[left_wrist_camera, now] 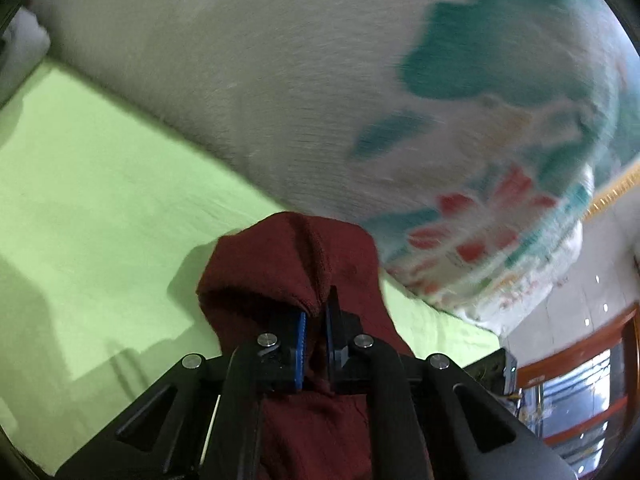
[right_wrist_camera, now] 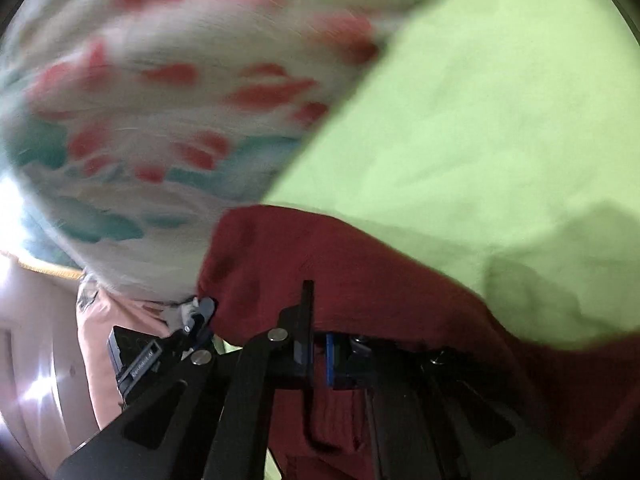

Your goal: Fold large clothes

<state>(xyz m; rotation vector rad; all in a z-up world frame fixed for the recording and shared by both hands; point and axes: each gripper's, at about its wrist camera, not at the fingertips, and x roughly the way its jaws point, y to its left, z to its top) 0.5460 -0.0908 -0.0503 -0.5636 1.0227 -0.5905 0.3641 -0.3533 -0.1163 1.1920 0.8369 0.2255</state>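
- Two grippers show, one in each wrist view, and both have their fingers clamped on the same dark red garment (left_wrist_camera: 288,264).
- Left gripper (left_wrist_camera: 316,320): its blue-padded fingers (left_wrist_camera: 299,344) stand close together with a fold of the red cloth pinched between them; the fingertips are buried under the fold, so the pads' ends cannot be seen.
- Right gripper (right_wrist_camera: 318,320): its fingers are closed on the garment's edge; cloth drapes over the right-hand finger and hides most of it, with only a strip of blue pad (right_wrist_camera: 330,360) showing.
- The garment is a soft, knit-looking, deep maroon fabric, bunched into a hump over the left fingers and hanging below both grippers, where the frame cuts it off; its kind and full shape cannot be told.
- It lies partly on a light green sheet (left_wrist_camera: 100,200), which spreads out beyond the fingers in both views.
- Further out rests a big white bundle (left_wrist_camera: 280,80) printed in teal and red, heavily blurred, so its pattern is hard to read.
- At the left-view edge, a pale floor (left_wrist_camera: 592,280) and a wooden frame (left_wrist_camera: 580,356) are dimly seen.
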